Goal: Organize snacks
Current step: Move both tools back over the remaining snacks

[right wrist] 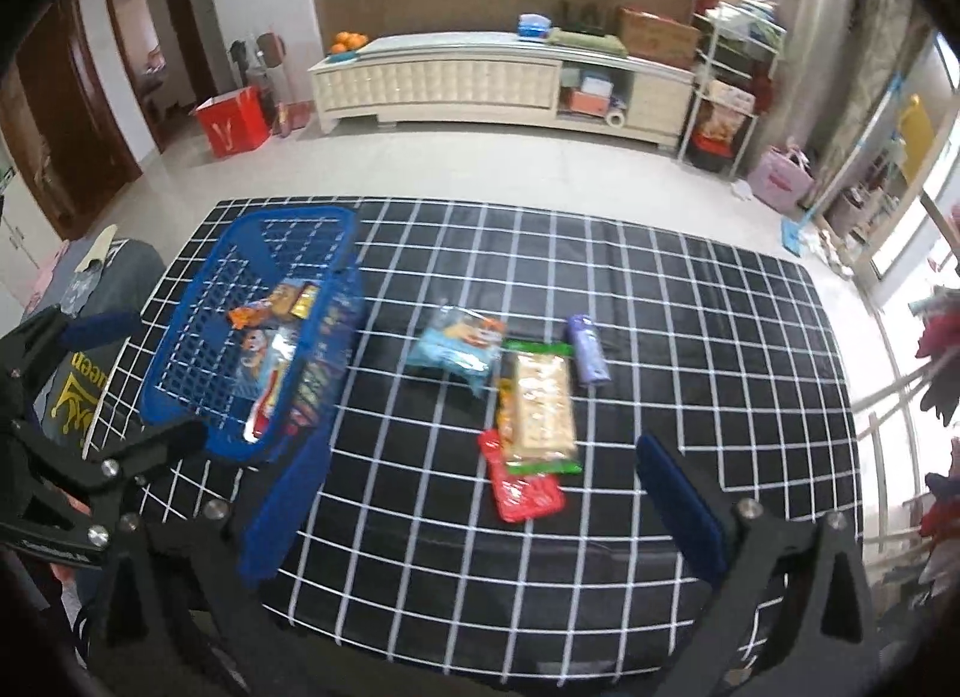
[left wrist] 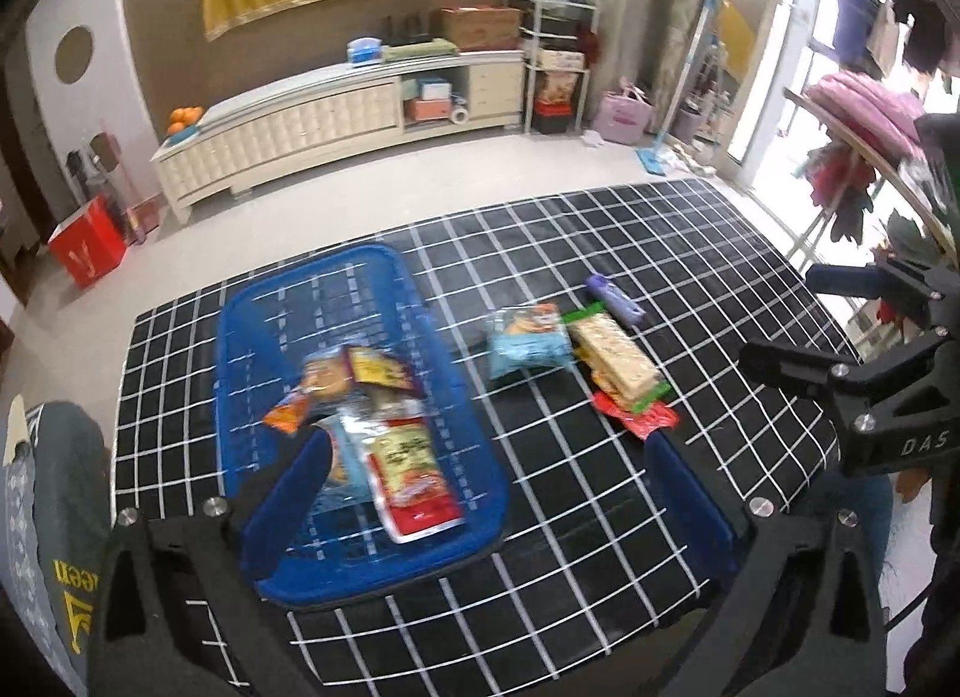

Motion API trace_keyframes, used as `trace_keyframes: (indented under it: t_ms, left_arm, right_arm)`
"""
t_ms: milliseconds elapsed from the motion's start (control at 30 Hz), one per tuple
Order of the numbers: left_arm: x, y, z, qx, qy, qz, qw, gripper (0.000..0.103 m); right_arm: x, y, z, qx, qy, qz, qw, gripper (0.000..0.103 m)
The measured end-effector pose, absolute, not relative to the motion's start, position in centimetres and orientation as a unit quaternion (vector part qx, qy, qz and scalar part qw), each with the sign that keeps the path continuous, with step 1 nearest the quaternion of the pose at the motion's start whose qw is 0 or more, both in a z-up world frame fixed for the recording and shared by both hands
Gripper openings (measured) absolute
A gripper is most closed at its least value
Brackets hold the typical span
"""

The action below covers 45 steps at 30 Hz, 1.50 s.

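A blue plastic basket (left wrist: 312, 265) stands on the left of the black grid tablecloth and holds several snack packets, among them a red-and-white packet (left wrist: 414, 475). To its right on the cloth lie a light blue packet (left wrist: 525, 340), a cracker pack (left wrist: 618, 358), a red packet (left wrist: 645, 421) and a purple tube (left wrist: 615, 301). My left gripper (left wrist: 487, 442) hovers open over the basket's near right side, empty. My right gripper (right wrist: 480, 445) is open and empty above the cracker pack (right wrist: 540, 403) and red packet (right wrist: 525, 493), with the basket (right wrist: 282, 214) to its left.
The table (right wrist: 690, 337) is covered by the grid cloth. A chair with a grey printed garment (left wrist: 54, 487) stands at the table's left end. Beyond the table lie bare floor and a long white cabinet (right wrist: 480, 78). A rack with clothes (left wrist: 858, 114) is on the right.
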State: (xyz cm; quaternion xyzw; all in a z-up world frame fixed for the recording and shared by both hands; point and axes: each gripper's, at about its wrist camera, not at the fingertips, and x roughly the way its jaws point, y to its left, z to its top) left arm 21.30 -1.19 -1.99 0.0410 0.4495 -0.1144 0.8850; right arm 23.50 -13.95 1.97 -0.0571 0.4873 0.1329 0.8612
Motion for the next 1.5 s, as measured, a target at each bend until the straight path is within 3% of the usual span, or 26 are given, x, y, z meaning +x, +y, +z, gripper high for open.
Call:
trace_keyframes:
  t_ms: [633,1133,1200,1267,1500]
  left_arm:
    - [28.2,-11.9,-6.8,0.081,0.501,-0.121,0.853,0.103]
    - [34.8,-11.8,-13.5,0.018,0.519,-0.099,0.849,0.103]
    - [35.4,-12.0,-14.3,0.032,0.516,-0.094,0.851,0.096]
    - [36.1,-12.2,-15.3,0.04,0.523,-0.091,0.847,0.07]
    - [38.0,-11.9,-18.3,0.049,0.54,-0.082,0.836,0.069]
  right_arm:
    - [28.4,-22.2,-4.3,-0.01,0.537,0.114,0.836,0.103]
    - [34.0,-23.9,-10.9,0.007,0.537,0.102,0.837,0.101]
    - [34.9,-23.9,-11.7,0.006,0.54,0.108,0.834,0.099]
    - [35.5,-23.8,-12.3,0.007,0.543,0.109,0.833,0.099]
    - [36.3,-23.7,-14.4,0.019,0.554,0.121,0.823,0.098]
